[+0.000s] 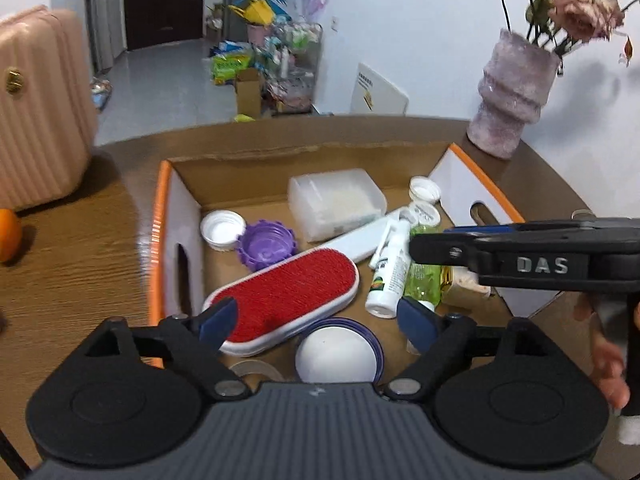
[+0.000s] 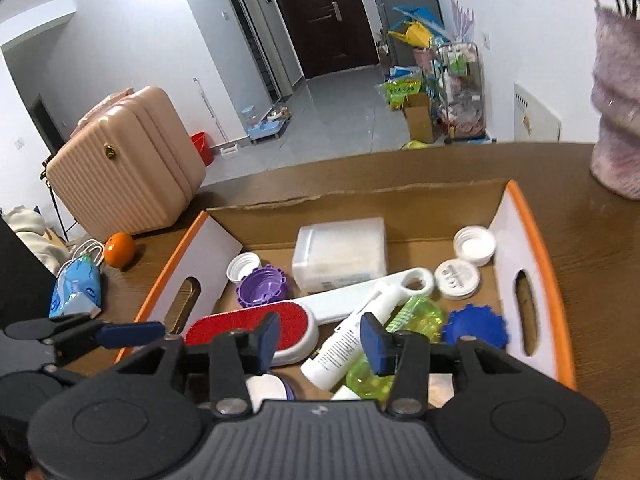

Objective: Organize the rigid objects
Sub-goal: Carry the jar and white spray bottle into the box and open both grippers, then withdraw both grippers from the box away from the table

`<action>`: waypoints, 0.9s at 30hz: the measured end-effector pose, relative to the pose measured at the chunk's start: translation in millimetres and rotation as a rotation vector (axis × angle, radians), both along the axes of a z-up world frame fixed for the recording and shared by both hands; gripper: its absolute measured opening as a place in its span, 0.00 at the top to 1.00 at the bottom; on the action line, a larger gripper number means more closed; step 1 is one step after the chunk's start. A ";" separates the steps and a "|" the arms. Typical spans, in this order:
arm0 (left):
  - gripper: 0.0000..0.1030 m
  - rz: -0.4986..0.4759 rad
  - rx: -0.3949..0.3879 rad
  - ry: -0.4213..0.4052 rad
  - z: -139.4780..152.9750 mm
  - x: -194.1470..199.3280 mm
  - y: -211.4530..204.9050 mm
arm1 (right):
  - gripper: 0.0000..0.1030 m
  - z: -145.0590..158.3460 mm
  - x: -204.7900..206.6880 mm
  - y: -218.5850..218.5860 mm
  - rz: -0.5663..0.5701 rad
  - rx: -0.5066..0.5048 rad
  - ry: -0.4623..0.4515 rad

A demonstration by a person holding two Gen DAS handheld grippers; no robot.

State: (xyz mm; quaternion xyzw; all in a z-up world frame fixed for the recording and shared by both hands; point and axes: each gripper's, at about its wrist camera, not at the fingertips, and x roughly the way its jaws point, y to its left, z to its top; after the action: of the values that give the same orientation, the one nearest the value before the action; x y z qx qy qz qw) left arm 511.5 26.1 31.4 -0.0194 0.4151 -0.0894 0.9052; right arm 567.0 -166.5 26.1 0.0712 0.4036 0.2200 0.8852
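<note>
Cardboard, orange-rimmed and cut with handle slots, forms the open box (image 2: 516,216) seen on a wooden table (image 1: 80,248). Left to right inside it are seen a white cap (image 2: 242,266), a purple lid (image 2: 262,288), a red-faced lint brush (image 2: 252,326), a white spray bottle (image 2: 352,334) lying across a green bottle (image 2: 424,316), and a blue lid (image 2: 476,330) at three o'clock. A clear plastic case (image 2: 340,252) is set at twelve o'clock. The left gripper (image 1: 316,322) is held over the brush, jaws spread wide and empty. The right gripper (image 2: 320,344) is held over the spray bottle, jaws parted, nothing pinched.
</note>
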 end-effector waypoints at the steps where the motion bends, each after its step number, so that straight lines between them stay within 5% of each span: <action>1: 0.12 0.007 0.002 -0.016 6.7 -6.1 1.0 | 0.54 5.9 -5.3 -2.2 -0.002 -0.007 -0.010; 5: 0.04 0.056 0.019 -0.135 39.1 -43.8 5.2 | 0.50 38.4 -37.5 -12.7 -0.014 -0.042 -0.088; 12: 0.00 0.158 0.046 -0.341 72.5 -130.4 11.3 | 0.25 84.6 -138.9 -30.2 -0.039 -0.104 -0.389; 19: 0.00 0.196 0.062 -0.515 66.2 -210.6 4.9 | 0.07 71.6 -220.3 -46.6 -0.096 -0.075 -0.566; 27: 0.00 0.204 0.066 -0.577 48.8 -283.5 1.7 | 0.06 47.1 -286.3 -55.8 -0.156 -0.091 -0.574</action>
State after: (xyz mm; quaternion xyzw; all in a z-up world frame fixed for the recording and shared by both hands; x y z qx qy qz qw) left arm 228.0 27.8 80.2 -0.0055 0.1394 0.0135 0.9901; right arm 280.7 -222.3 73.2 -0.0030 0.1396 0.1441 0.9797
